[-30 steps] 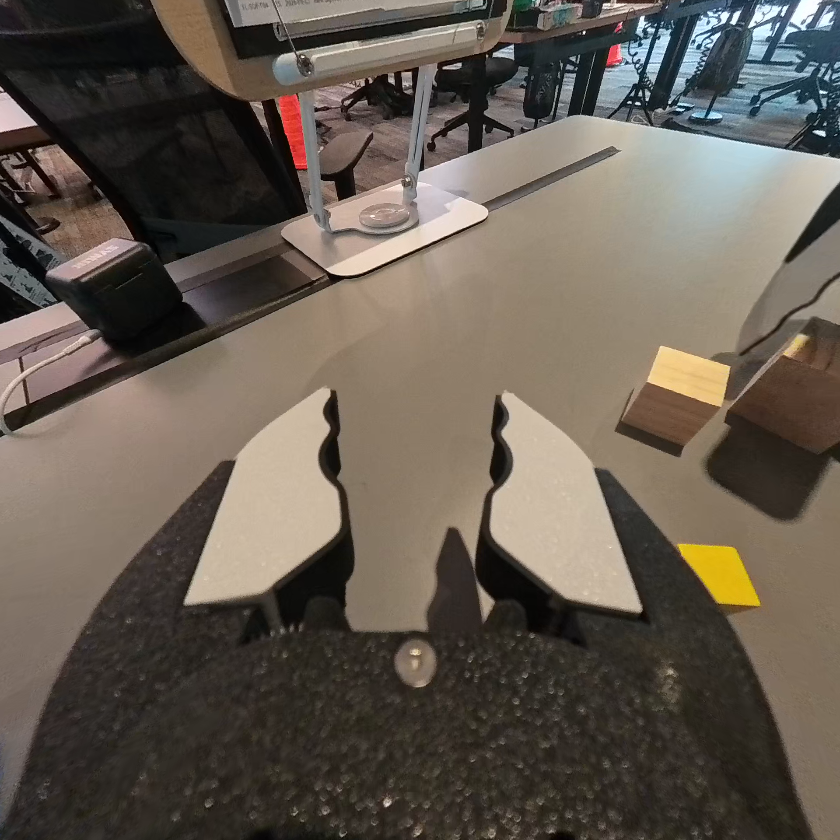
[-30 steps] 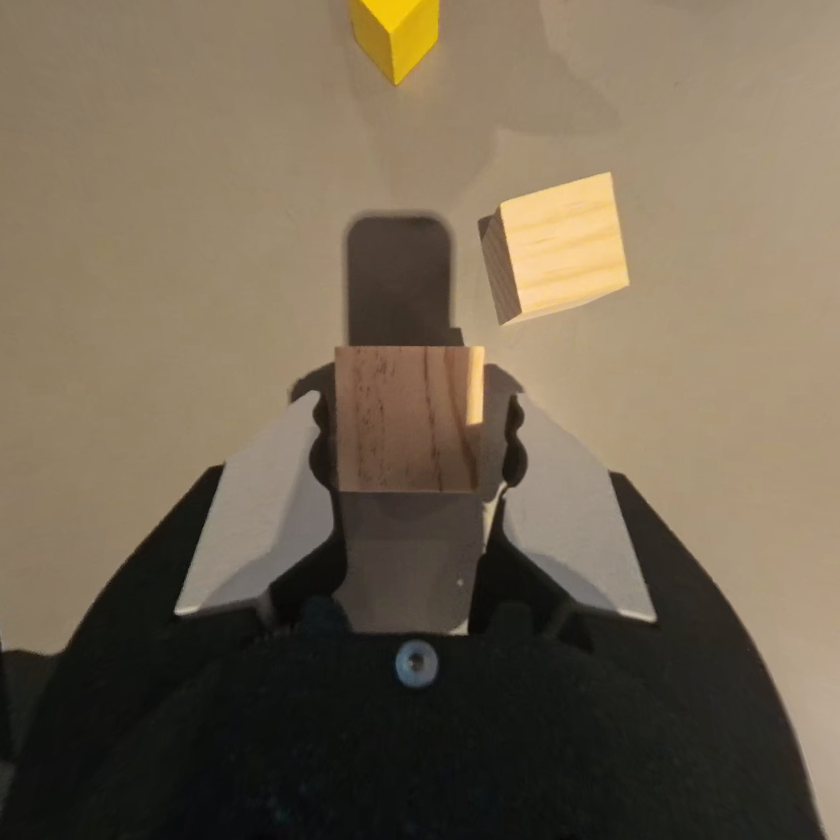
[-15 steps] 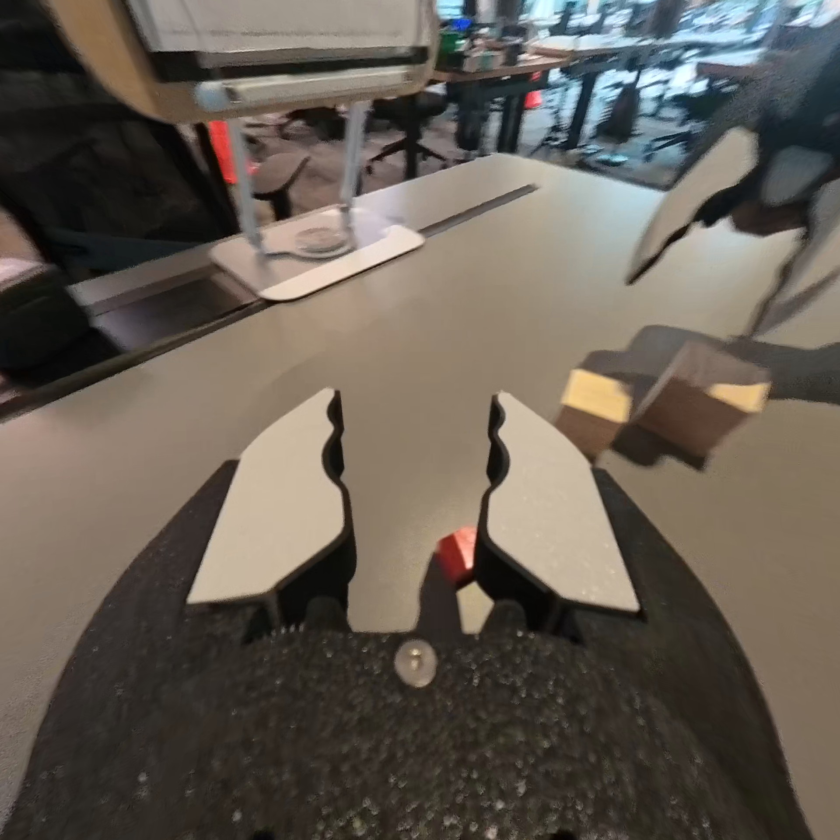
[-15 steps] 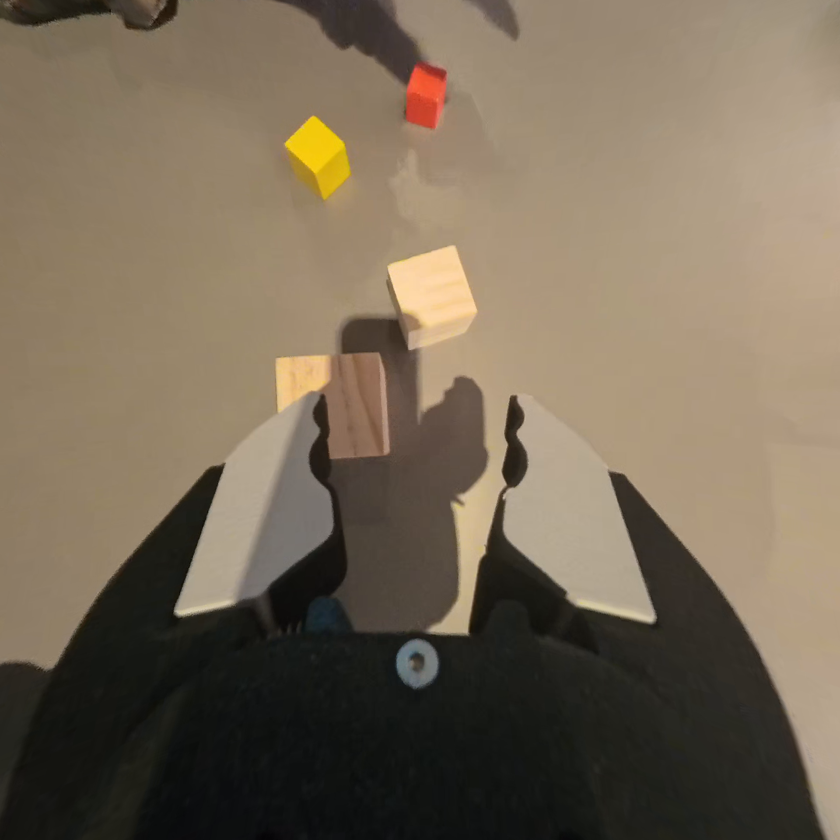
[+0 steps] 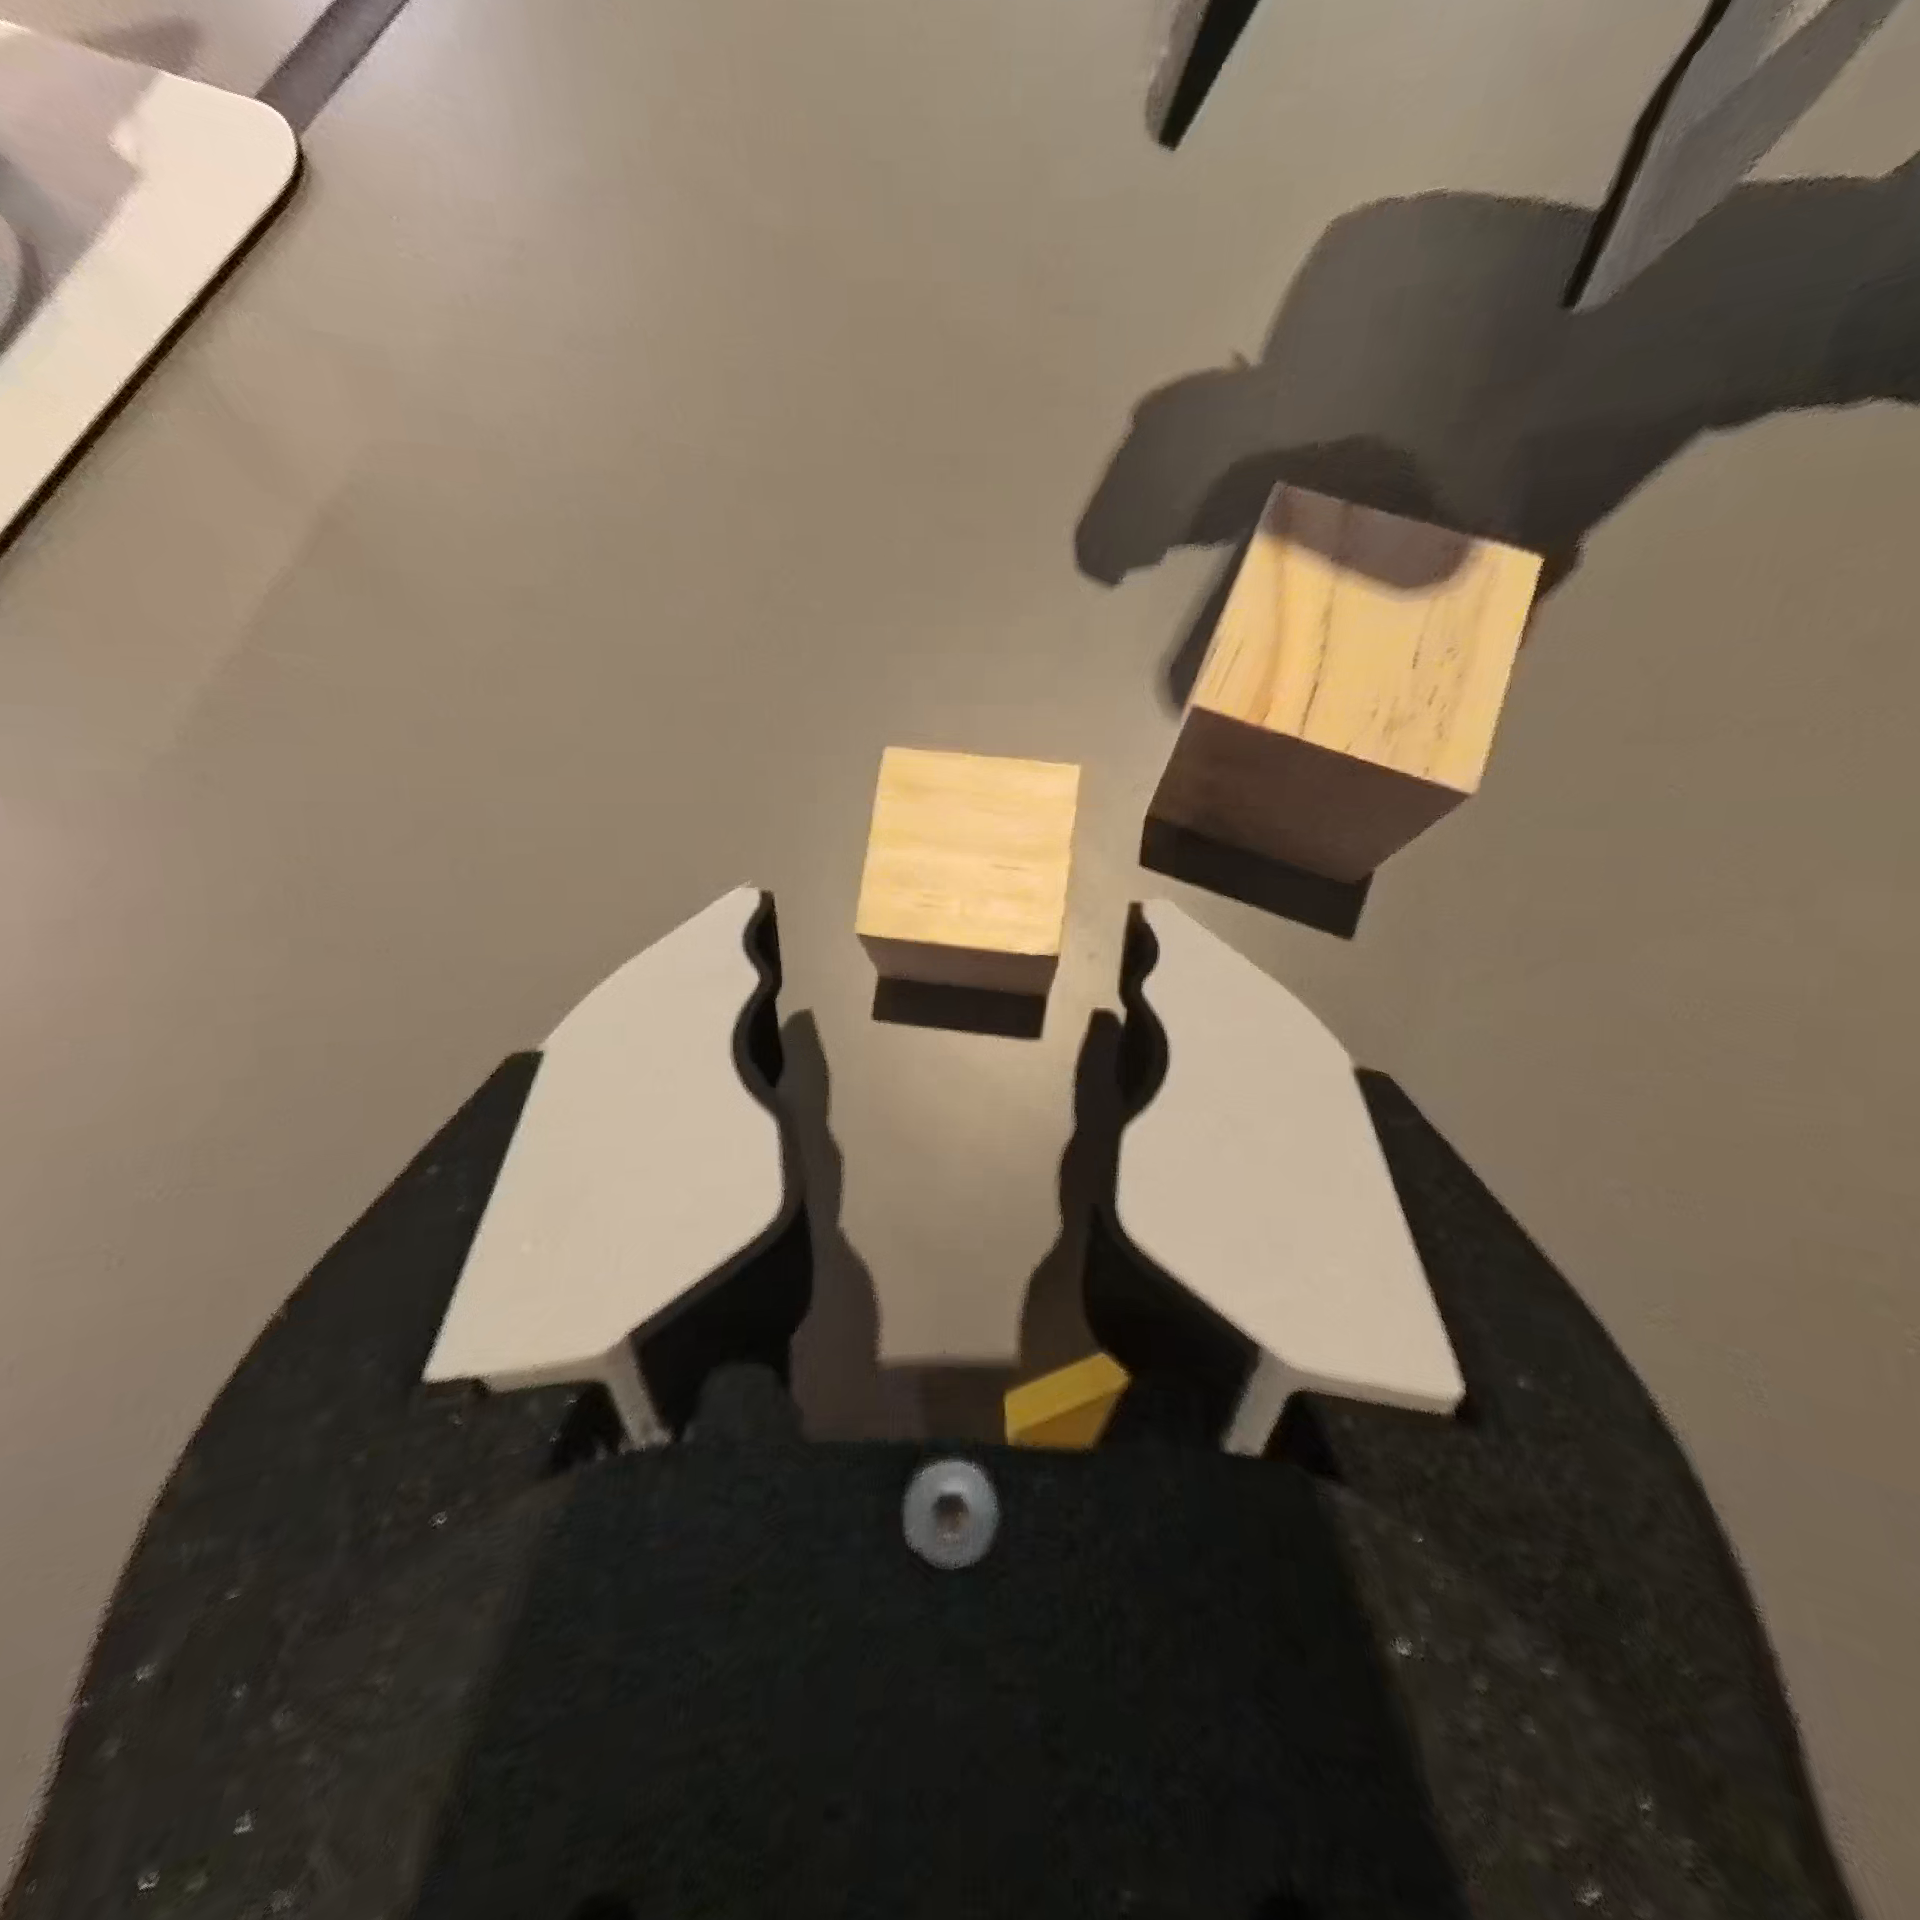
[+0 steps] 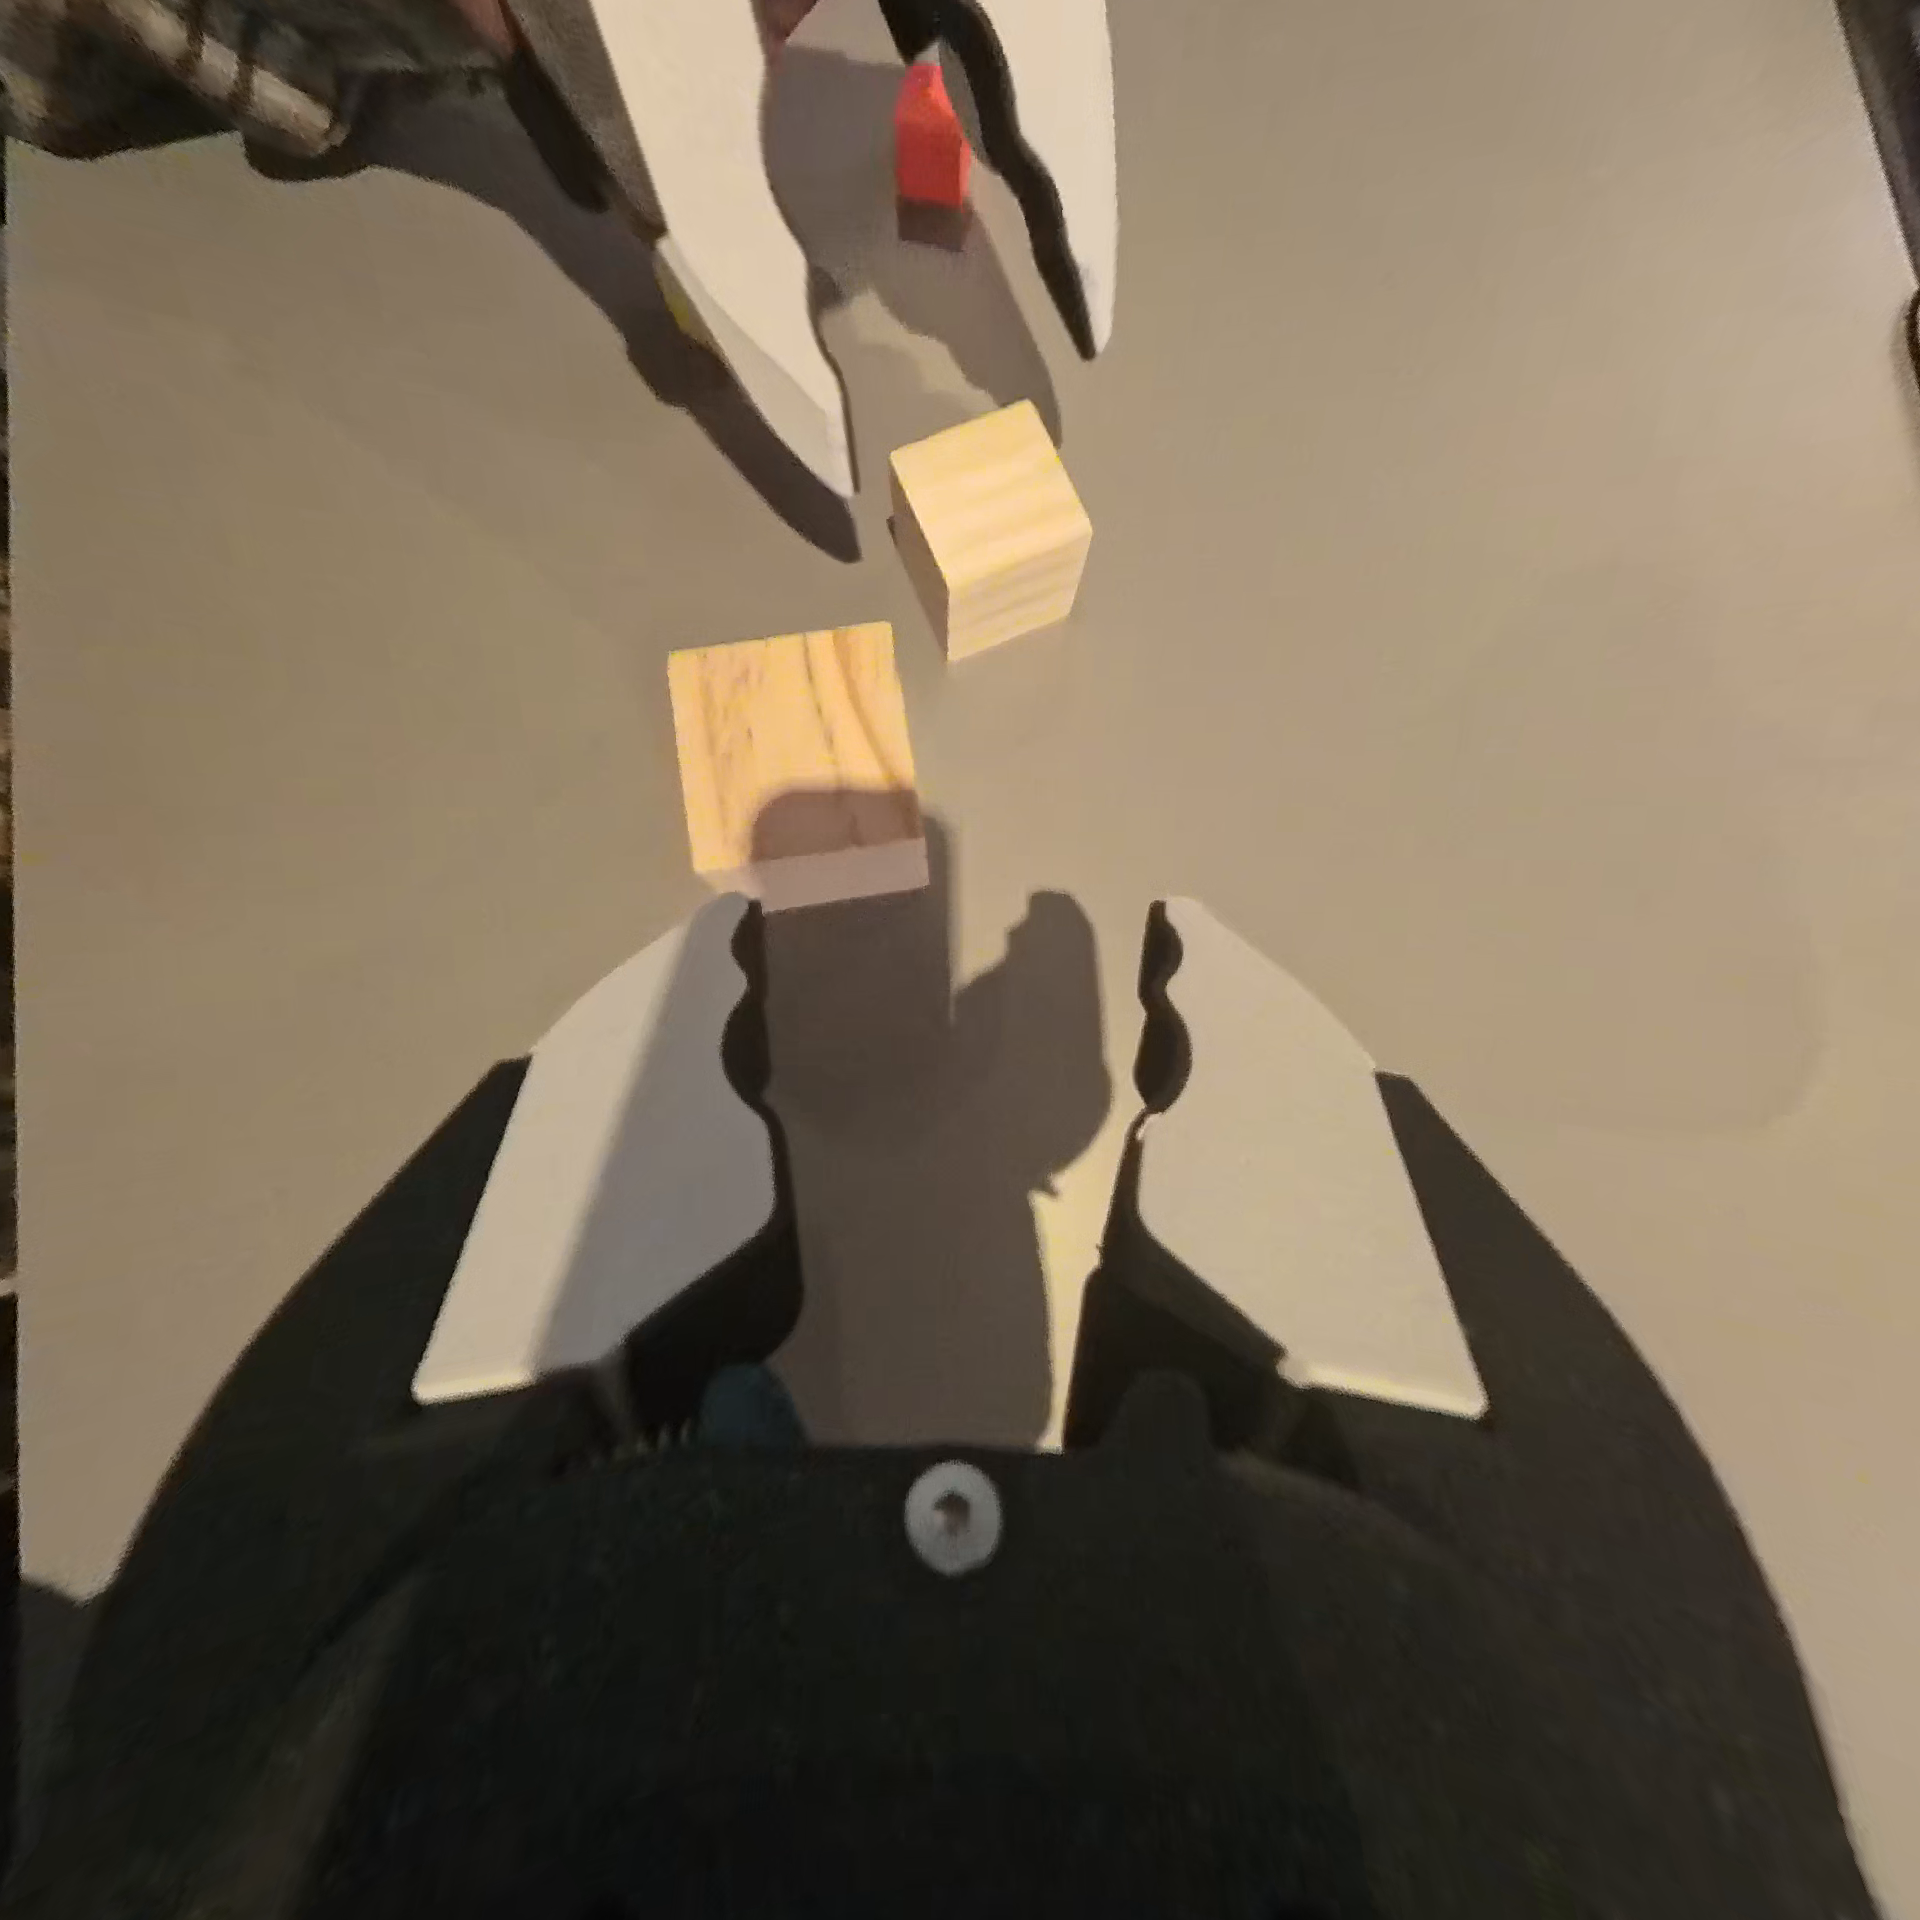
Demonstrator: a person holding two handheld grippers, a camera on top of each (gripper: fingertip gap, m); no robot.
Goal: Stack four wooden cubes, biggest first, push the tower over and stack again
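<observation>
The biggest wooden cube [image 5: 1340, 686] [image 6: 795, 758] stands on the grey table. A smaller plain wooden cube [image 5: 966, 873] [image 6: 987, 525] stands beside it, apart from it. My left gripper [image 5: 945, 914] is open and empty, hovering above the smaller cube, which lies just ahead of its fingertips; it also shows from the front in the right wrist view [image 6: 966, 416]. My right gripper [image 6: 951, 914] is open and empty, raised just behind the big cube. A yellow cube [image 5: 1060, 1403] peeks out under the left gripper. A red cube [image 6: 930, 140] stands farther off.
A flat white stand base [image 5: 114, 270] lies at the table's far left in the left wrist view. The right gripper's fingers [image 5: 1714, 135] hang at the upper right there. A person's sleeve [image 6: 156, 73] shows at the top left of the right wrist view. About 12 centimeters separates my left fingertips from my right. My left gripper's tips are some 5 centimeters from the biggest wooden cube [image 5: 1340, 686].
My right gripper let go of the big cube, set on the table, and drew back upward. My left gripper swung right and tilted down over the smaller wooden cube.
</observation>
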